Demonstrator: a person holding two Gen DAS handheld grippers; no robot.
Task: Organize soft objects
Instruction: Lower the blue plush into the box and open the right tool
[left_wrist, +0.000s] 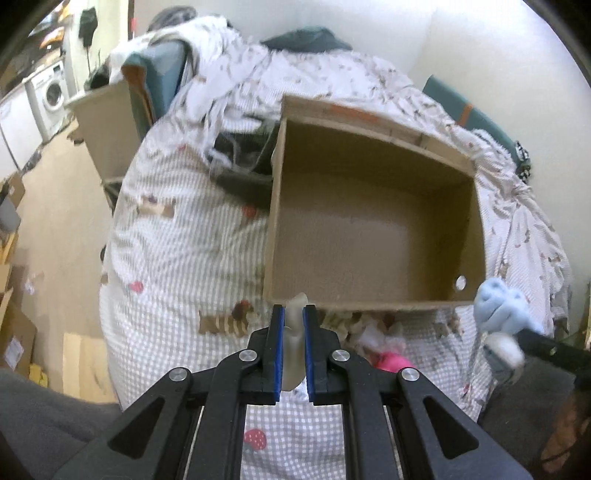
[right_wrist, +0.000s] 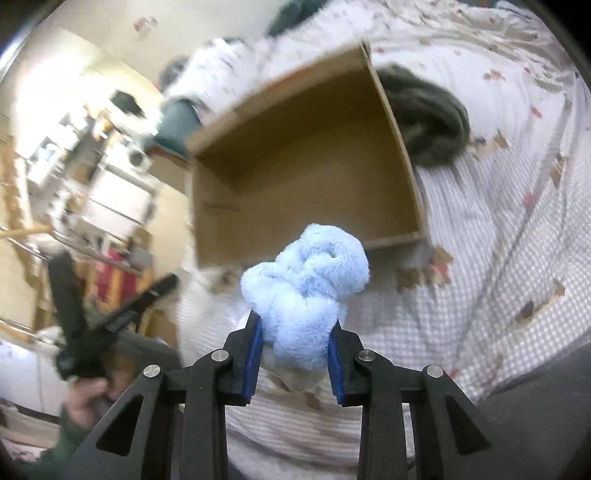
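Blue plush (right_wrist: 306, 291) sits pinched in the right gripper (right_wrist: 295, 354) just short of the empty box (right_wrist: 295, 177), while the left gripper (left_wrist: 293, 332) is pressed together on a cream soft piece (left_wrist: 294, 325) at the box's near wall (left_wrist: 354, 304). Either could snag that wall or drop short onto the bed, I judge, since both hang outside the rim. Checked bedding (left_wrist: 184, 240) lies rumpled under the box, with a washer (left_wrist: 51, 92) and cartons across a cluttered room.

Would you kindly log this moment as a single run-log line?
left gripper: shut on cream item | right gripper: shut on blue plush | box: open, empty, on bed
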